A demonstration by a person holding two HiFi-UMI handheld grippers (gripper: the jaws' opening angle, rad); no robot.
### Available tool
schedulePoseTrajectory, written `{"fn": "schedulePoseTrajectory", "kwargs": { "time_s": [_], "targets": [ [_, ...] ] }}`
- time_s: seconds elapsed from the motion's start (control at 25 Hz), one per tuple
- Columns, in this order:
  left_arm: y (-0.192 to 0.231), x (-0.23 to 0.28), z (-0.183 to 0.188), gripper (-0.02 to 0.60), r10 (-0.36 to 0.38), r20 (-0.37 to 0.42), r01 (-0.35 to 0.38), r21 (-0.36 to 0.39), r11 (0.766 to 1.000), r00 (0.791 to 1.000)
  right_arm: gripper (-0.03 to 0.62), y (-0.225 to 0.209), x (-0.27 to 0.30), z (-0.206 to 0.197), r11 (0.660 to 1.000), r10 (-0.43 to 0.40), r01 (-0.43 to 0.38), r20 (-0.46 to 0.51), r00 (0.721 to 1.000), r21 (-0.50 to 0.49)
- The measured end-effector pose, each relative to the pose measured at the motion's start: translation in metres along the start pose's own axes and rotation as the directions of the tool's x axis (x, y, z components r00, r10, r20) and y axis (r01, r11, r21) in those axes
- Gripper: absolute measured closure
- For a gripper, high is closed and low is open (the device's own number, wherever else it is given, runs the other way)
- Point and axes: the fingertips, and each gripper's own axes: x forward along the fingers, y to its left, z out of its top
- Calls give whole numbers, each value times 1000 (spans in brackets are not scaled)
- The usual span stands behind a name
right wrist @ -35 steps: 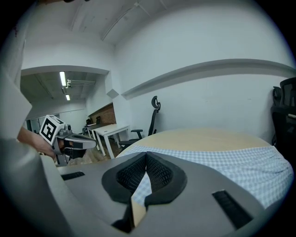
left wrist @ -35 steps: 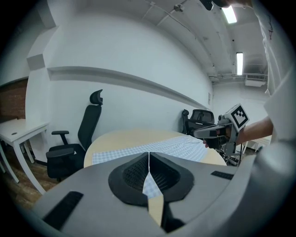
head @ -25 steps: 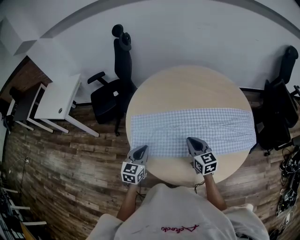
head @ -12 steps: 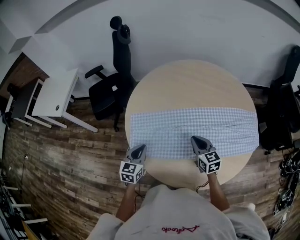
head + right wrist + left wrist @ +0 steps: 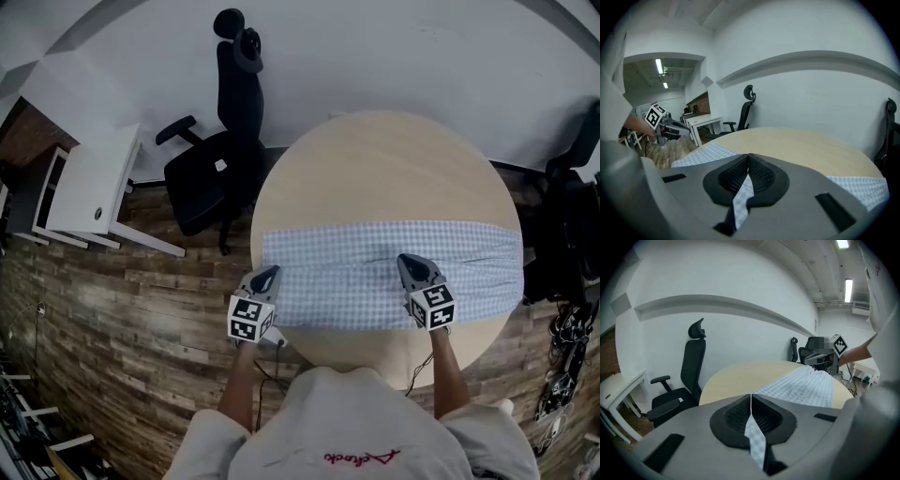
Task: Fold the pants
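Observation:
Blue-checked pants (image 5: 375,277) lie as a long band across the round wooden table (image 5: 384,169). My left gripper (image 5: 265,278) is at the band's left end, by the table's left rim. Its jaws are shut on a strip of the checked cloth (image 5: 754,437), pinched at my left gripper (image 5: 751,397). My right gripper (image 5: 410,262) is over the middle-right of the pants. It is also shut on a fold of the cloth (image 5: 740,199), held in my right gripper (image 5: 748,157). Each gripper shows far off in the other's view.
A black office chair (image 5: 211,169) stands left of the table and a white desk (image 5: 89,183) farther left. Another dark chair (image 5: 572,216) is at the right, with cables (image 5: 562,375) on the wood floor. The person's white-shirted body is at the near rim.
Both grippers have moved away from the person and in over the pants, still pinching cloth. The left one now sits at the band's left end rather than its near corner.

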Motion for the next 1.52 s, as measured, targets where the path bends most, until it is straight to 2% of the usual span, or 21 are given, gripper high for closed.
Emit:
{"fn": "schedulePoseTrajectory", "kwargs": {
  "time_s": [0.2,0.28,0.36,0.44,0.52,0.68,0.8,0.84,0.88,1.0,1.12,1.2,1.36,1.44,1.52],
  "targets": [
    [50,32,-13,546,-25,-119,37,96,995,993,565,-15,42,-8,994,23,-35,-121,992,-102],
    [65,48,-20,546,-45,-184,75,157,985,982,565,-21,59,-17,984,35,-67,-188,982,-167],
    [76,64,-31,546,-64,-263,126,226,966,963,565,-27,74,-28,963,42,-109,-266,963,-246],
    [83,77,-43,545,-82,-346,191,293,937,935,565,-33,89,-42,927,47,-170,-348,936,-334],
    [87,90,-54,545,-103,-424,269,354,896,900,565,-40,102,-53,877,49,-245,-432,901,-413],
    [91,106,-68,543,-140,-547,414,419,808,825,563,-56,125,-77,757,43,-418,-600,799,-503],
    [95,115,-67,538,-168,-587,475,419,774,792,538,-63,139,-85,701,74,-525,-683,726,-482],
    [98,118,-68,514,-178,-604,494,409,767,777,457,-65,142,-87,687,91,-558,-708,701,-465],
    [101,119,-69,450,-185,-625,512,396,762,758,447,-68,146,-88,675,105,-587,-729,676,-447],
    [112,123,-74,433,-188,-686,558,369,743,703,447,-80,153,-89,659,128,-637,-774,620,-401],
    [120,128,-77,434,-180,-723,588,363,723,667,447,-88,155,-93,634,147,-687,-817,557,-355],
    [124,134,-82,436,-181,-751,611,345,713,635,447,-91,157,-97,616,158,-717,-840,519,-327],
    [123,140,-94,440,-200,-813,666,276,693,546,471,-93,163,-103,597,180,-749,-862,474,-288],
    [123,142,-94,443,-211,-826,678,253,689,523,482,-96,167,-103,593,201,-758,-862,464,-270],
    [124,143,-92,448,-214,-834,686,243,686,509,497,-100,170,-103,583,204,-768,-867,454,-265]
  ]
}}
